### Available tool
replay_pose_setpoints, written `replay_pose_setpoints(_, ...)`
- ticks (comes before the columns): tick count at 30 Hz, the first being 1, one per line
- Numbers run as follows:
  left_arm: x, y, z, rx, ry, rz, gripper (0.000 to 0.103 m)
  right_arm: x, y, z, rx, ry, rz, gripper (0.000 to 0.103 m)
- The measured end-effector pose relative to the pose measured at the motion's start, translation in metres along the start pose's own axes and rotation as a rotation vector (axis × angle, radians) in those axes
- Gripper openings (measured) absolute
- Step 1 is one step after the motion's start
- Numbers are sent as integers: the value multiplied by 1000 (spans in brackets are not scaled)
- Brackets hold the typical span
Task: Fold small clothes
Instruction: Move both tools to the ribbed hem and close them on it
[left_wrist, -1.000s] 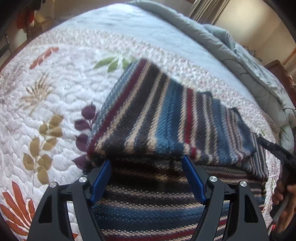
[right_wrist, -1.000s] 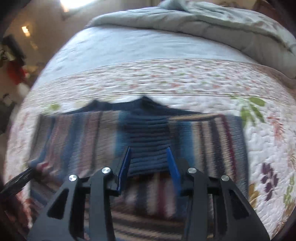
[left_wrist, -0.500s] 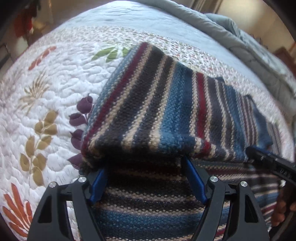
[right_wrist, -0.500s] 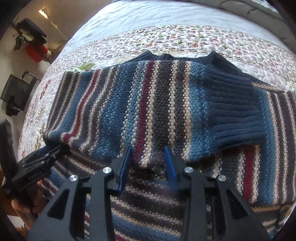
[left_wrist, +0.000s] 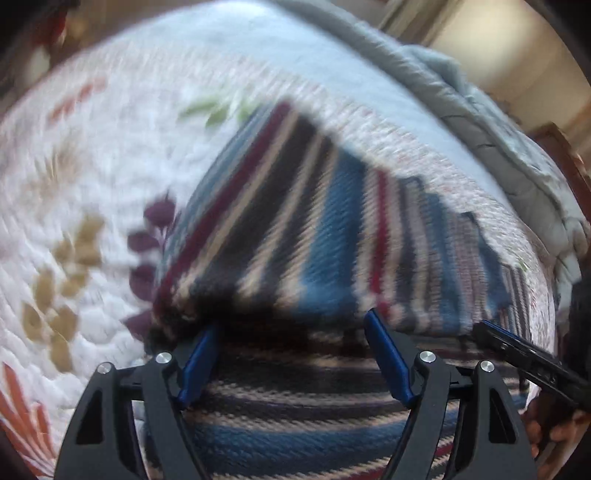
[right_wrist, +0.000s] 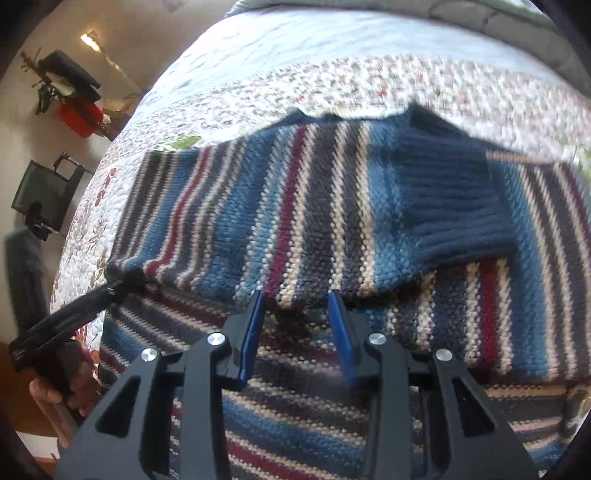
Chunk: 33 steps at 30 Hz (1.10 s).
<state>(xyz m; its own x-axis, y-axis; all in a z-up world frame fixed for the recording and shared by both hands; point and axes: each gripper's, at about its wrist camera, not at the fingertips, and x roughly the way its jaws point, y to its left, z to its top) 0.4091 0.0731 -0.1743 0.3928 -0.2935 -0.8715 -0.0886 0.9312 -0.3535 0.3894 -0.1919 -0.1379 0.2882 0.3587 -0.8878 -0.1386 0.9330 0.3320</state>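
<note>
A knitted sweater (left_wrist: 314, 240) striped in blue, navy, beige and dark red lies on the bed. One sleeve is folded across its body, and the navy ribbed cuff (right_wrist: 450, 206) rests at the right in the right wrist view. My left gripper (left_wrist: 290, 325) stands wide open at the near edge of the folded sleeve, by its left corner, with the flat knit spanning past both pads. My right gripper (right_wrist: 295, 299) is narrowed onto a small ridge of the same edge, further along the sleeve (right_wrist: 295, 206). Each gripper shows side-on in the other view: the left gripper (right_wrist: 125, 282), the right gripper (left_wrist: 480, 326).
The sweater rests on a white quilt (left_wrist: 92, 166) printed with leaves. A grey duvet (left_wrist: 498, 129) is bunched along the bed's far side. A person's hand (right_wrist: 55, 391) holds the left gripper. Beyond the bed stand a black chair (right_wrist: 40, 192) and a red item (right_wrist: 81, 114).
My right gripper moved left from the navy cuff to the striped part of the sleeve, tipped further down, and its jaws narrowed. The left gripper stayed at the sleeve's near edge.
</note>
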Motion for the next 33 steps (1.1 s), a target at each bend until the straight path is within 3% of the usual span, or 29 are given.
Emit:
replay_pose_setpoints(5,-5,-5,-8,25,-5,25,78,4,-6,0,12,2,25,36)
replay_pose_setpoints(9,-21,-9,-14,43,0,51,78,-23,-9,-12,29,-28,69,41)
replay_pose_setpoints(13,-47,0,-33,22,49,117,78,-59,-19,-52,17,-31,14,45)
replay_pose_setpoints(16,-66,3,-62,40,57,115,78,-86,-34,-96,23,-21,26,45)
replay_pose_setpoints(21,-90,9,-139,121,70,139,78,-116,-52,-176,21,-2,6,48)
replay_pose_setpoints(24,-94,5,-174,201,58,216,79,-120,-58,-216,22,9,-16,49)
replay_pose_setpoints(28,-87,11,-192,198,31,224,88,-100,-69,-246,31,28,-32,52)
replay_pose_setpoints(33,-93,7,-194,178,38,238,87,-103,-74,-251,62,-24,10,53)
